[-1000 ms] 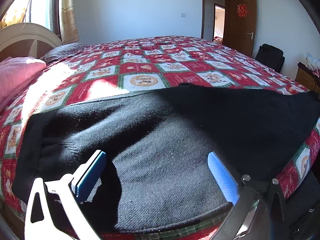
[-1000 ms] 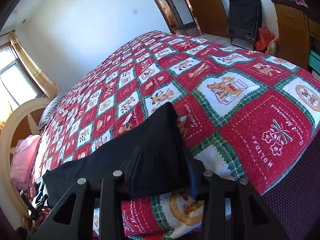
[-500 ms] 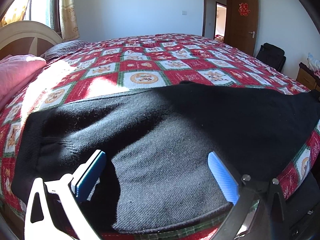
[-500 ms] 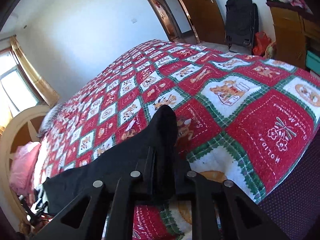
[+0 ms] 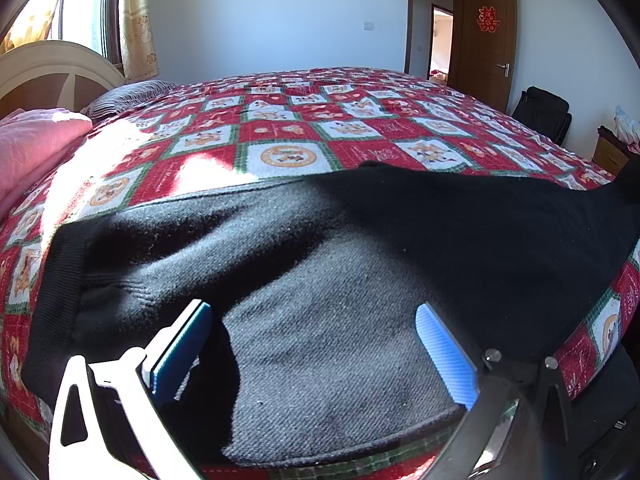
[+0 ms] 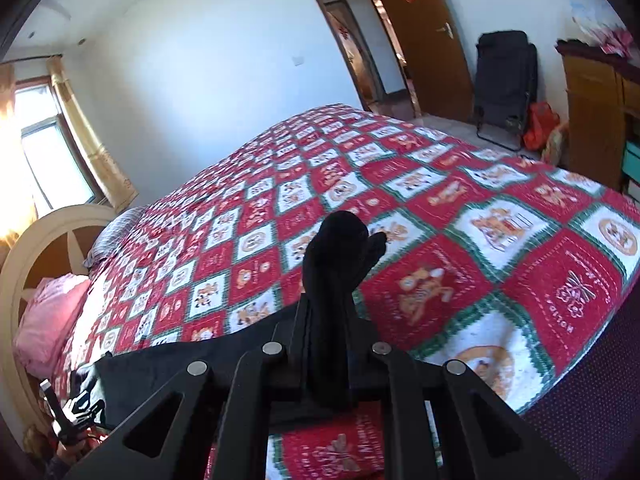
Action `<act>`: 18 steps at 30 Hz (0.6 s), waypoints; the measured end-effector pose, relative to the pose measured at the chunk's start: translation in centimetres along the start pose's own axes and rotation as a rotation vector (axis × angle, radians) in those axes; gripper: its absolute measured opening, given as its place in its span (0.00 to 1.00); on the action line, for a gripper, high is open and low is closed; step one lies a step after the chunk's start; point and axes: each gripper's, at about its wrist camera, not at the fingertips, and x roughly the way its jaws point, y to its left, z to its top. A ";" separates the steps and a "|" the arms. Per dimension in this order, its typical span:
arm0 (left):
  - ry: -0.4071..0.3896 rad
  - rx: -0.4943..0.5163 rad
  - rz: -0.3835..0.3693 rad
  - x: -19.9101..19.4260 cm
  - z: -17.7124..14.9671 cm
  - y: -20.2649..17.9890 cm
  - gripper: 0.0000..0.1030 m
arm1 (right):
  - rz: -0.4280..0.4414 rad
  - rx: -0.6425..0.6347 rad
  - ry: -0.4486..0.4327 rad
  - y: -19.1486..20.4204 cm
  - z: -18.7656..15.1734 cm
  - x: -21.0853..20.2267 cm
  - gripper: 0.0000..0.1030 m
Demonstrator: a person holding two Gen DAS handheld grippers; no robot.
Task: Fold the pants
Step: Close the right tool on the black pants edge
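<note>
Black pants (image 5: pixel 320 264) lie lengthwise along the near edge of the bed (image 5: pixel 288 136), on a red, white and green patchwork quilt (image 6: pixel 460 240), with the ribbed waistband (image 5: pixel 52 292) at the headboard end and the leg running off toward the foot. That placement suits a fold end to end: the cloth is already doubled leg on leg, so what remains, as it appears, is to bring the cuff over to the waist.

The right gripper (image 6: pixel 328 344) pinches the cuff end; its jaws have just been closing, and now the pads press on a bunched tongue of black fabric that stands up between them, clear of the quilt. The lifted end hangs from the grip while the rest of the leg trails back across the quilt. Holding it by the very end gives the longest lever for carrying it across.

The left gripper (image 5: pixel 316 352) has its blue pads (image 5: pixel 444 356) spread wide, poised over the upper part of the pants near the waistband. Nothing is clamped between them. Whether its fingers rest on the cloth cannot be told from this view. Its place makes sense as an anchor: kept near the waist, it could pin the cloth so the pull from the other end does not drag the whole garment along the bed.

A pink pillow (image 5: pixel 32 148) sits by the headboard, well apart from the work.
</note>
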 end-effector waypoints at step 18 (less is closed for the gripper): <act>-0.045 -0.092 -0.104 -2.2 1.7 0.0 1.00 | 0.155 -0.238 0.078 12.4 -3.5 2.5 0.12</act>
